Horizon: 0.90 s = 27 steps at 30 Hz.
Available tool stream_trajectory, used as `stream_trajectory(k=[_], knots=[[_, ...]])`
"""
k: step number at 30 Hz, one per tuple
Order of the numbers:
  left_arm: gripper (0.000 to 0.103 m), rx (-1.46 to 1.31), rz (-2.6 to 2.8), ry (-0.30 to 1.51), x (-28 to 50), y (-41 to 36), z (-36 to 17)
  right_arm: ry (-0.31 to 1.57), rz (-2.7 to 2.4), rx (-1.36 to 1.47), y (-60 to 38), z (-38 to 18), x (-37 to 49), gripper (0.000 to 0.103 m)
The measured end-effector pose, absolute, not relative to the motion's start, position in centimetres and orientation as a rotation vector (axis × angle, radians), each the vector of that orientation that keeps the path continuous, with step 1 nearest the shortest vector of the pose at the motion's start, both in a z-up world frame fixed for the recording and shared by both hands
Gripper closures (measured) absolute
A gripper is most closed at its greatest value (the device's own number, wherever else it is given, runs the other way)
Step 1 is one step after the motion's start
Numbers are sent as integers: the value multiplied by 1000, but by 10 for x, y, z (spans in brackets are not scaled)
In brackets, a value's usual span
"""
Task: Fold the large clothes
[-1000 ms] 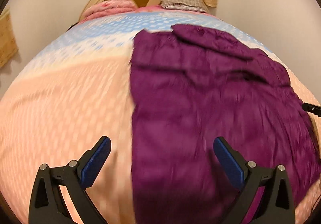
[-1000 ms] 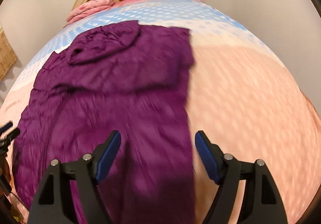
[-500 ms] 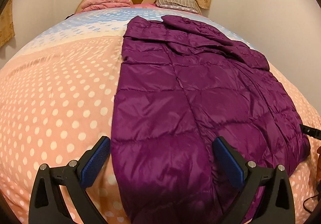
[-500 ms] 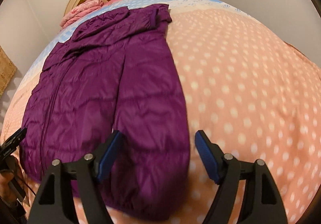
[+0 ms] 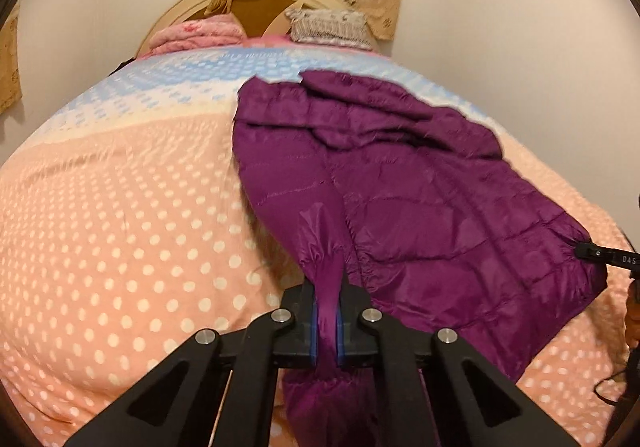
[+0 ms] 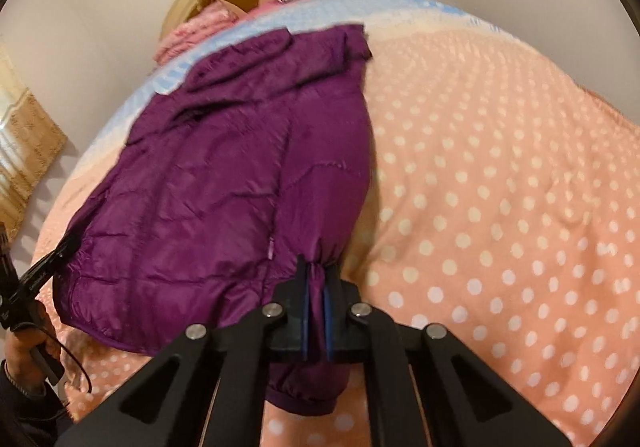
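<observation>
A purple quilted puffer jacket (image 5: 420,199) lies lengthwise on the bed, collar toward the headboard. My left gripper (image 5: 327,321) is shut on the jacket's near left hem corner, fabric bunched between the blue pads. My right gripper (image 6: 316,311) is shut on the jacket's (image 6: 224,187) near right hem corner and lifts it slightly. The right gripper's tip (image 5: 600,255) shows at the right edge of the left wrist view; the left gripper (image 6: 28,279) shows at the left edge of the right wrist view.
The bed has a peach polka-dot blanket (image 5: 120,227) with a blue band near the head. A pink quilt (image 5: 196,33) and a grey pillow (image 5: 328,31) lie by the wooden headboard. Walls stand on both sides, curtains behind.
Both grippers were open above the jacket's near hem; both have dropped down and shut on its near hem corners, pulling the fabric up into bunches.
</observation>
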State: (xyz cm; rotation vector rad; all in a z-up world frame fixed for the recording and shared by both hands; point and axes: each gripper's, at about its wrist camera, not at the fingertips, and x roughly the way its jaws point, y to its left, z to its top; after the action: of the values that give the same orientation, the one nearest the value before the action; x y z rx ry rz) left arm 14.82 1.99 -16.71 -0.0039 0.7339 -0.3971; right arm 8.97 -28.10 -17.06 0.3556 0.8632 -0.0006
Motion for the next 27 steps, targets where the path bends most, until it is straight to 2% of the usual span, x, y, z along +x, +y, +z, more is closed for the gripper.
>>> stream_trajectory(k=[9,16,18,24,27], knots=[[99,-85,-449,650,103,57,-102,745,96,331,-277,-109,51,96],[99,-125,-447,545,90,78,-49,548,138,289,-270,-36,38,96],[99,-92,-442,517,102,73,-48,502,134,270,-270,-29,60,96],[95,-31,-385,440,209,50,-70,474,82,291,-282,-45,169,97],[92,-64,-368,470,255,45,-75,493,35,344,-297,-56,224,97]])
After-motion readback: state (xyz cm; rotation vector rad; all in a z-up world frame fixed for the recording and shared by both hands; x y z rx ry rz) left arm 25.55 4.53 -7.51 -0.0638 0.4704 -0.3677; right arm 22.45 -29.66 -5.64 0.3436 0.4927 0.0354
